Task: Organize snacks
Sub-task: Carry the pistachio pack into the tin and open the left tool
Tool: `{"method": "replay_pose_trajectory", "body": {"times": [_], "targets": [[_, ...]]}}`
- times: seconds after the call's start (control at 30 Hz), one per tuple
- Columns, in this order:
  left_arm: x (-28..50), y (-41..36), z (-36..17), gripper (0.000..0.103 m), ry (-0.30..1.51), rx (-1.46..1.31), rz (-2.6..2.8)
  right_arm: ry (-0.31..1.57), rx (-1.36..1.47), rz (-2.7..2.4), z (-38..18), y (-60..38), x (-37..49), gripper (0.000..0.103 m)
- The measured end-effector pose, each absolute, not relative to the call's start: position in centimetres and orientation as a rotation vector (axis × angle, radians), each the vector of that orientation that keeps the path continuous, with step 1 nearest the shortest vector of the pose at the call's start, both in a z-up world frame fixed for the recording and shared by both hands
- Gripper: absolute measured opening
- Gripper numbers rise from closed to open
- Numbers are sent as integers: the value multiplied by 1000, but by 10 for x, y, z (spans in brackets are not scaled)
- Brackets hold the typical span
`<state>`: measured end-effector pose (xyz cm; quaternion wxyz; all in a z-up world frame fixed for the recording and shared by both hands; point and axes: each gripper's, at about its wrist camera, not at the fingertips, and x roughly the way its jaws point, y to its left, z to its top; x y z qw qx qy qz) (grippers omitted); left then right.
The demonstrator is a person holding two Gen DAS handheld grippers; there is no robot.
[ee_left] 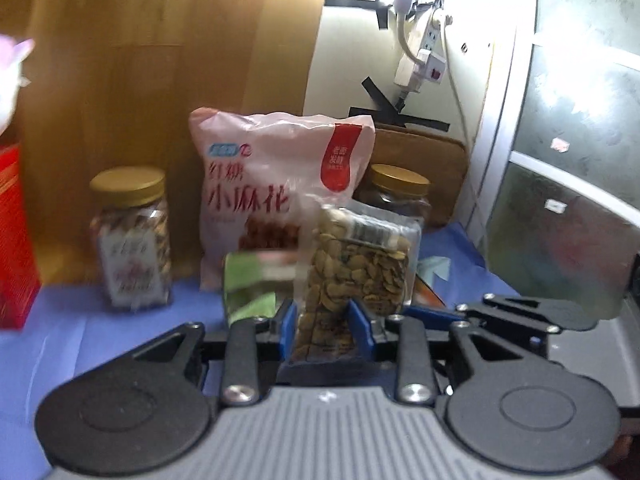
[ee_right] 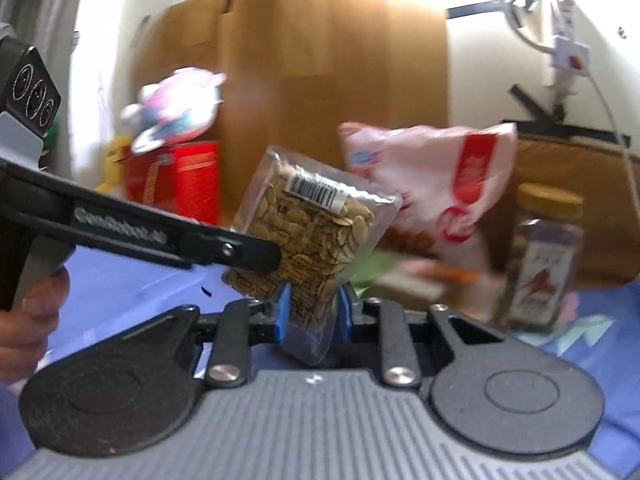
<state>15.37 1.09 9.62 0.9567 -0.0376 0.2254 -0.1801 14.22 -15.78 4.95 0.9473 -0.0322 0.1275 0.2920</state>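
Aloft, clear seed packet (ee_left: 352, 276) clamped by left hand-held gripper (ee_left: 326, 322), right hand-held gripper (ee_right: 312, 314) too, above blue cloth (ee_left: 100, 320).

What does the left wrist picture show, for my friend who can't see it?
The left tool pinches a clear bag of seeds above a blue cloth. Behind stand a pink snack bag, two gold-lidded jars and a red box.

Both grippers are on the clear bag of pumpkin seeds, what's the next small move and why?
Probably carry the bag of pumpkin seeds back and set it upright beside the pink snack bag. Both the left gripper and the right gripper pinch its lower end and it hangs tilted in the air, while the gold-lidded jars already stand in a row along the back.
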Motion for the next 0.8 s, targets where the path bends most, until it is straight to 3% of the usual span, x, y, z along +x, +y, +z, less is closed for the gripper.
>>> {"method": "replay_pose_trajectory", "body": {"times": [0.33,0.43,0.67,0.8], "targets": [[230,-11,58,36,597,-66,-283,382,-30,470,22,-162,209,34],[223,1,56,39,601,-118,-293,373,-8,462,21,-171,201,50],[166,24,65,39,551,-237,-339,341,224,371,34,-243,165,49],[136,16,43,42,599,-204,-376,433,430,267,15,-305,148,50]]}}
